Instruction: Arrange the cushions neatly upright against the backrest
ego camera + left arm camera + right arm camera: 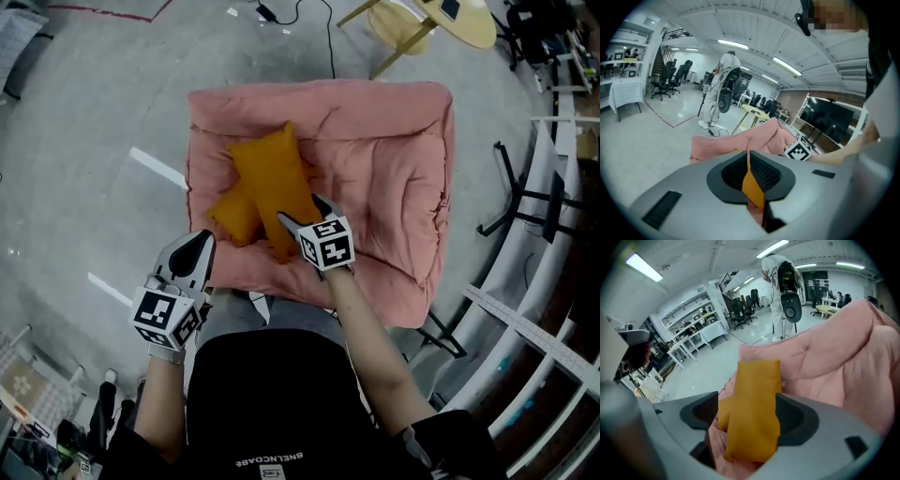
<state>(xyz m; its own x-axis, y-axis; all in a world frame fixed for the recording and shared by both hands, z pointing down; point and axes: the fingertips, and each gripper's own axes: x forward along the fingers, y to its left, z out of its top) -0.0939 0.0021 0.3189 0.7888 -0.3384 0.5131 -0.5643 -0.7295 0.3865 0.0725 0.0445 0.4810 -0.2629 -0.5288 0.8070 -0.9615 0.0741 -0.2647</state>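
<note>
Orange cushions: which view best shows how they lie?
Head view: both orange cushions show, overlapping on the pink seat. Right gripper view shows mainly the upper one; left gripper view only an orange sliver.

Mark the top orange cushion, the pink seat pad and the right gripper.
Top orange cushion (272,173): head view, middle of its face.
Pink seat pad (394,169): head view, bare quilting.
Right gripper (305,212): head view, between its fingertips.

Left claw (199,246) hangs low at the person's left side, its 2 jaws pressed together, tips pointing forward. Left forearm (161,403) is tucked close to the body. Right claw (306,214) reaches further ahead on the bare, outstretched right forearm (367,330), its 2 jaws spread wide apart.
</note>
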